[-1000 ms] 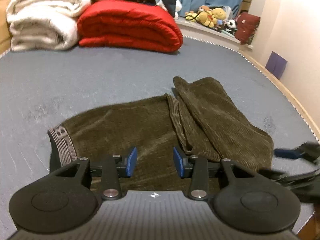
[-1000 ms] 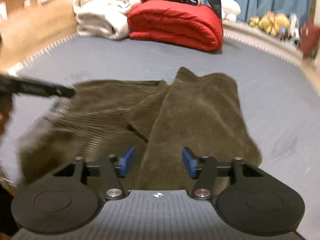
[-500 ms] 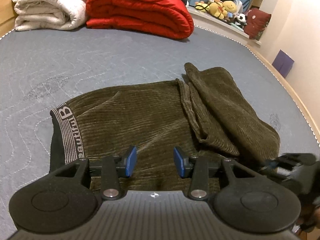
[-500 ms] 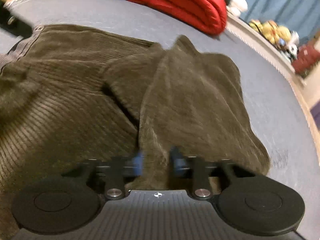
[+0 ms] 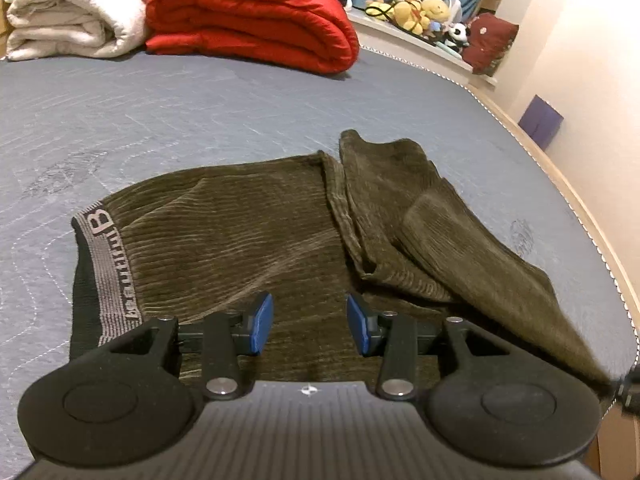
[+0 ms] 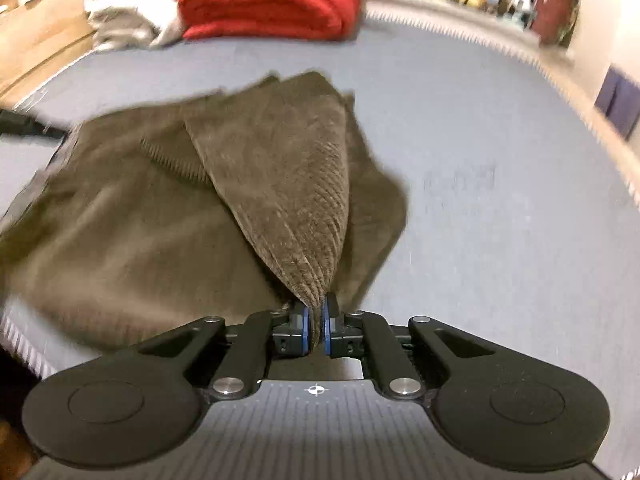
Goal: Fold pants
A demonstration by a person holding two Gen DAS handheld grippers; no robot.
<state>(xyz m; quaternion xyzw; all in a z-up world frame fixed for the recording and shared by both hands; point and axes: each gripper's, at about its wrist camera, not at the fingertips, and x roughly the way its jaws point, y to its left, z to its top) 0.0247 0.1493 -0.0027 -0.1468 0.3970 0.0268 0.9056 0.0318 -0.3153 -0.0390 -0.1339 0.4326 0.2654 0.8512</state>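
Olive corduroy pants (image 5: 248, 240) lie on a blue-grey mattress (image 5: 160, 120), their grey lettered waistband (image 5: 106, 272) at the left and the legs folded over at the right. My left gripper (image 5: 310, 326) hovers just above the seat area, jaws apart, nothing between the blue pads. In the right wrist view, my right gripper (image 6: 316, 328) is shut on the near end of the upper pant leg (image 6: 296, 200), which rises taut from the pile toward the pads. A sliver of the right gripper (image 5: 630, 390) shows at the left view's right edge.
A red folded quilt (image 5: 256, 16) and a white folded blanket (image 5: 68, 12) lie at the far end of the mattress. Plush toys (image 5: 416, 8) sit on a ledge behind. The mattress edge (image 5: 560, 184) and a wall run along the right.
My right gripper closed on the pant leg end and pulled it to the right, lifting that leg into a taut ridge. My left gripper stayed over the seat, still apart.
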